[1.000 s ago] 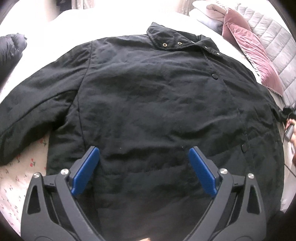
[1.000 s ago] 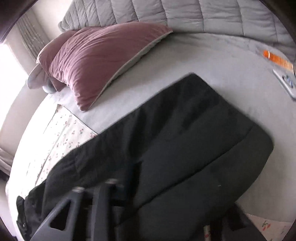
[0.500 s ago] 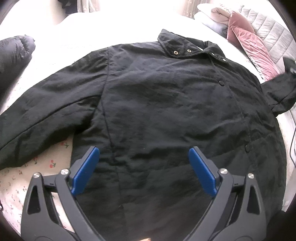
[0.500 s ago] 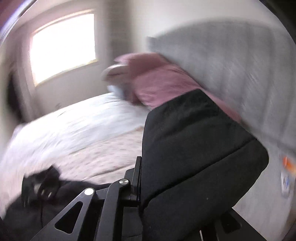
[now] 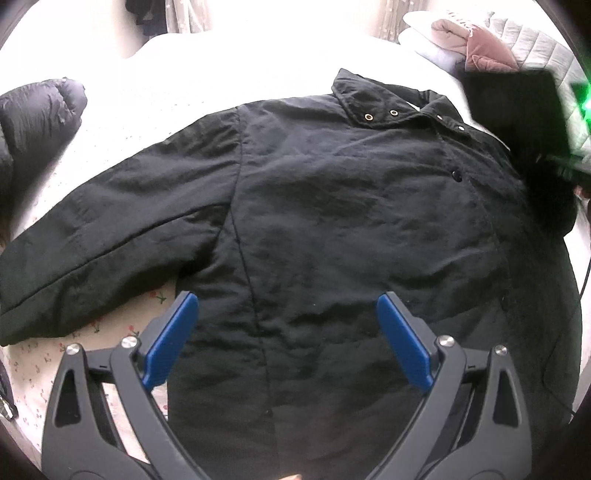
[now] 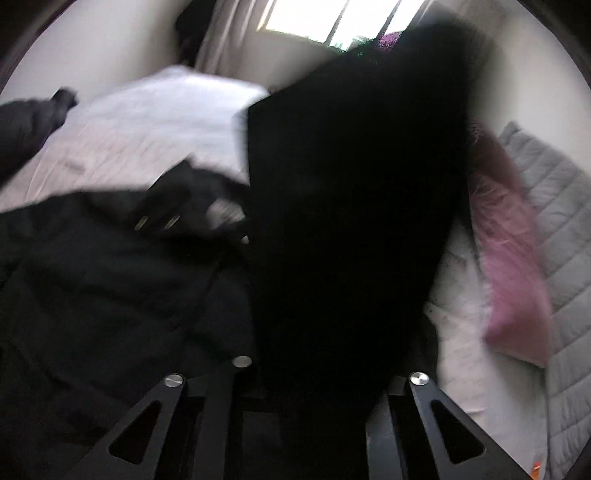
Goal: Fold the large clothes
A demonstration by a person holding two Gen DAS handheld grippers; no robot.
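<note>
Landmark: the bed (image 5: 258,55), its top overexposed to near white in the left wrist view; a sheet with a small red cherry print (image 5: 40,365) shows at its near left corner
Headboard: grey quilted padding (image 6: 561,229) along the right side of the bed
Pillows: a pink velvet pillow (image 6: 509,273) leans against the headboard; paler pillows (image 5: 432,40) are stacked beyond it at the bed's far right corner
Window: a bright window (image 6: 325,22) in the wall past the far side of the bed; a pale curtain (image 6: 221,37) hangs just left of it
Walls: plain and off-white (image 6: 110,40)
Light: daylight from the window; strong glare on the bedding
</note>
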